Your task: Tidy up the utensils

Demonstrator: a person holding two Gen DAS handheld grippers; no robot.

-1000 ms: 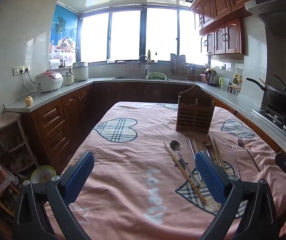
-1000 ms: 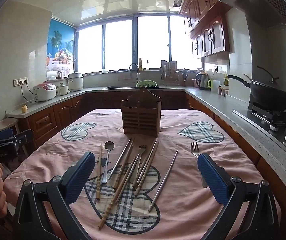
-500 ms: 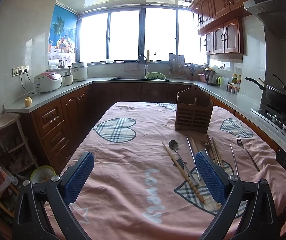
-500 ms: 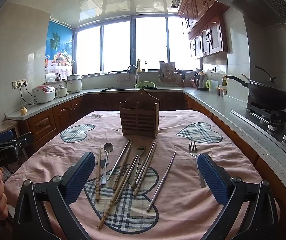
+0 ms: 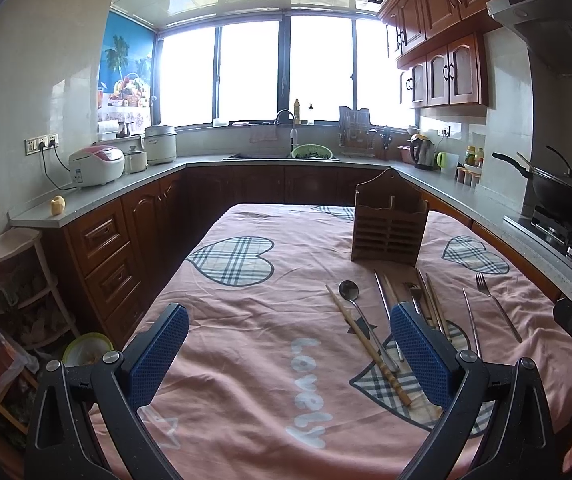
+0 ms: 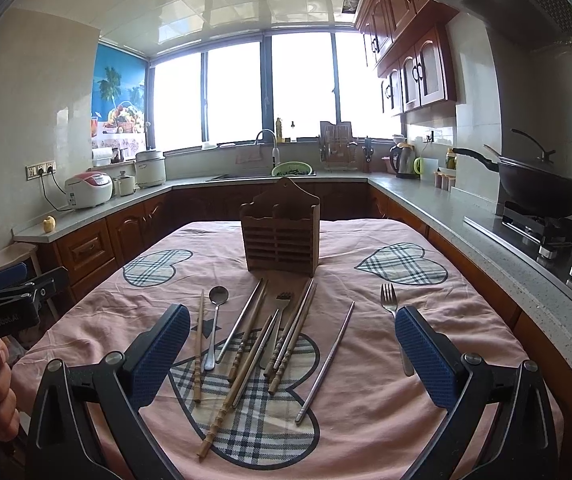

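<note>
A brown wooden slatted utensil holder (image 6: 280, 236) stands upright mid-table; it also shows in the left wrist view (image 5: 389, 225). In front of it lie a spoon (image 6: 214, 320), a fork (image 6: 394, 320) at the right, a second fork (image 6: 279, 312) and several wooden and metal chopsticks (image 6: 245, 344) on the pink cloth. My right gripper (image 6: 292, 350) is open and empty, above the near ends of the utensils. My left gripper (image 5: 289, 354) is open and empty, left of the utensils over bare cloth; the spoon (image 5: 360, 312) lies near its right finger.
The table has a pink cloth (image 5: 245, 320) with plaid hearts. Counters run along the left, back and right, with rice cookers (image 5: 95, 165), a sink (image 5: 281, 156), a kettle (image 6: 404, 160) and a wok (image 6: 538, 190) on a stove.
Both grippers have drifted slightly; the views have tilted up a little. Nothing on the table has moved.
</note>
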